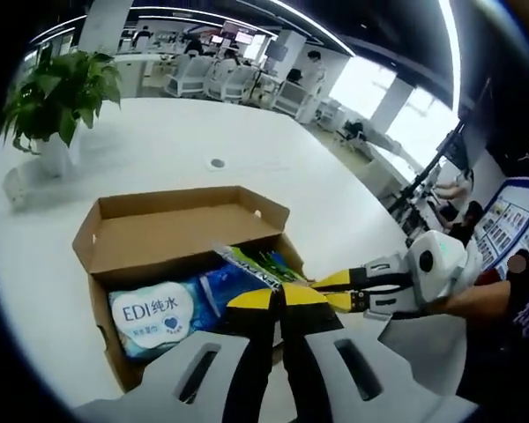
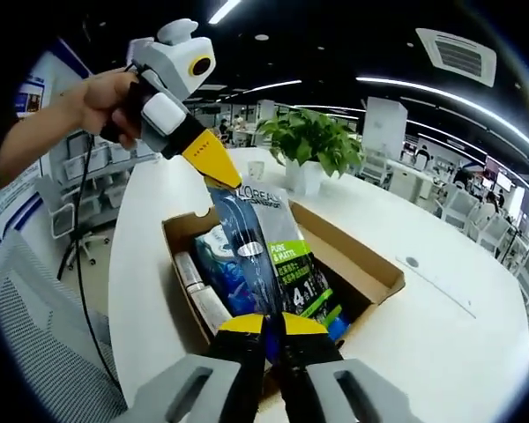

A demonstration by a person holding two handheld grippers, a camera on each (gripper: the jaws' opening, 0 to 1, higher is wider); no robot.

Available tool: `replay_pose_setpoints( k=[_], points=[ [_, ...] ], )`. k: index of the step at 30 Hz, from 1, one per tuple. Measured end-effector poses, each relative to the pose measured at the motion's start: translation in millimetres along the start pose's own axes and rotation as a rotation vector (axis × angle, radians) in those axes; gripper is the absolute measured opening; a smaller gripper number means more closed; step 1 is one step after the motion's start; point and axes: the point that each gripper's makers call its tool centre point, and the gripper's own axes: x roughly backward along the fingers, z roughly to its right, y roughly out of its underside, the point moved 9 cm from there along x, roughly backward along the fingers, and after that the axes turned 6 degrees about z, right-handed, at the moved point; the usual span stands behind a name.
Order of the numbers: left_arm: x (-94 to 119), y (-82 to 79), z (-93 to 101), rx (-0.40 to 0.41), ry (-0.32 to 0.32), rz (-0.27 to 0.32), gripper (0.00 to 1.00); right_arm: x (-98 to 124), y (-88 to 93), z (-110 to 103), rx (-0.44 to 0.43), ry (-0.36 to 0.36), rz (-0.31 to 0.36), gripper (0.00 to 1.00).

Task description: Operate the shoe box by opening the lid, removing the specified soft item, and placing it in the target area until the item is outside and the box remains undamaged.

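White table (image 1: 159, 150) holds cardboard box (image 1: 172, 229), office beyond.

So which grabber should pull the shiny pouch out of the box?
Right, probably. The right gripper is shut on the pouch, which already slants up out of the box. The left gripper seems only to touch its far end.

I see a broad white table (image 1: 247, 167) running through an open office; a potted plant (image 1: 57, 92) stands on it; white office chairs (image 1: 216, 79) cluster at far desks; bright windows (image 1: 397, 110) glare on one side; long ceiling light strips (image 2: 441, 92) and an air vent (image 2: 458, 53) hang overhead.
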Motion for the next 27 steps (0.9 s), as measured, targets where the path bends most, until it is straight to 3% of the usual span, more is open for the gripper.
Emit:
replay_pose_setpoints(
  k=[11, 27],
  points=[
    [-3.9, -20.0, 18.2, -0.024, 0.048, 0.054, 0.00, 14.7, -12.5, 14.5, 0.048, 0.025, 0.025, 0.00],
    [-6.2, -38.9, 38.5, -0.067, 0.088, 0.079, 0.00, 29.0, -20.5, 24.0, 0.046, 0.048, 0.065, 0.00]
  ],
)
